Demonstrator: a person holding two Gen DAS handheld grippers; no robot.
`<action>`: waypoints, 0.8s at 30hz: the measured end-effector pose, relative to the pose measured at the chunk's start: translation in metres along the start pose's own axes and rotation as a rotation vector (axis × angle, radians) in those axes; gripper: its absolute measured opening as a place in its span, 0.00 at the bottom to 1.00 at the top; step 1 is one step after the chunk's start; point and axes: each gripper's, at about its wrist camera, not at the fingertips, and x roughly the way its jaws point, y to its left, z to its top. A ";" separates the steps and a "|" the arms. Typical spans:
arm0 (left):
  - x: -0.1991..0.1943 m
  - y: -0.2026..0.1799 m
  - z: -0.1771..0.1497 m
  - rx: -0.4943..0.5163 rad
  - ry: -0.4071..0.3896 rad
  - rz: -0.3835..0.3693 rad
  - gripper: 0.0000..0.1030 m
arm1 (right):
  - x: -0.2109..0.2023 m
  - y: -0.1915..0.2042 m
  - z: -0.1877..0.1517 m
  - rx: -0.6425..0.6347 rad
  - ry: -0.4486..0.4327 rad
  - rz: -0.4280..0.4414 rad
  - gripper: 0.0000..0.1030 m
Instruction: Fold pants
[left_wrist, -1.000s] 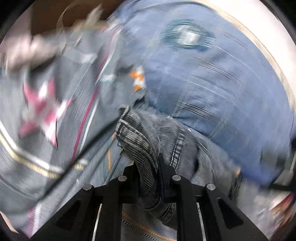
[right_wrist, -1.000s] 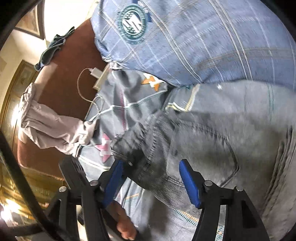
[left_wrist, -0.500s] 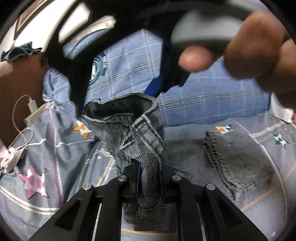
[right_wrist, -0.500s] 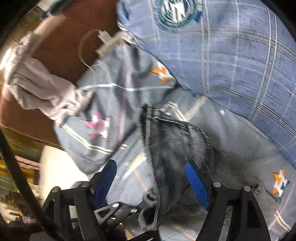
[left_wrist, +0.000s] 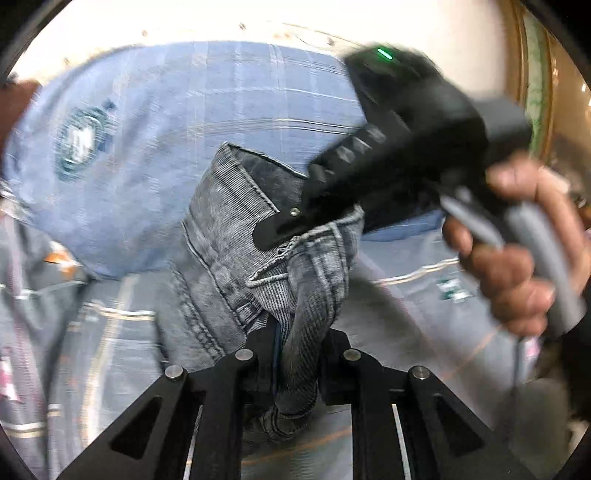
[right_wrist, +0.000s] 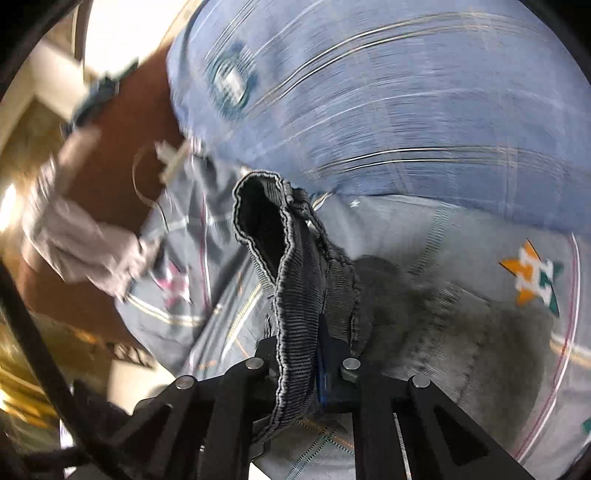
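Note:
The grey denim pants (left_wrist: 236, 236) are lifted above a grey bedsheet. My left gripper (left_wrist: 295, 354) is shut on a bunched edge of the pants, which hangs between its jaws. In the left wrist view the right gripper (left_wrist: 280, 230) reaches in from the right, held by a hand (left_wrist: 517, 258), and pinches the waistband. In the right wrist view my right gripper (right_wrist: 306, 365) is shut on the pants' waistband (right_wrist: 291, 280), whose dark opening faces up. The rest of the pants (right_wrist: 443, 325) lies on the sheet to the right.
A large blue plaid pillow (right_wrist: 388, 110) lies behind the pants. The grey bedsheet (right_wrist: 480, 236) has star patterns. At the left are a brown headboard (right_wrist: 122, 140), a white charger with cable (right_wrist: 173, 158) and a pale crumpled cloth (right_wrist: 74, 240).
My right gripper was open around the pants and has now closed on the waistband. Both grippers have lifted the pants higher, and the left view has swung towards the pillow.

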 end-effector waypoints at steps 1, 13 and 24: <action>0.004 -0.006 0.004 0.007 0.011 -0.027 0.15 | -0.009 -0.008 -0.003 0.020 -0.024 0.018 0.11; 0.143 -0.095 -0.027 0.161 0.292 -0.144 0.20 | -0.017 -0.194 -0.078 0.458 -0.076 -0.007 0.14; 0.047 -0.042 -0.028 0.014 0.176 -0.281 0.58 | -0.063 -0.159 -0.069 0.343 -0.229 -0.183 0.65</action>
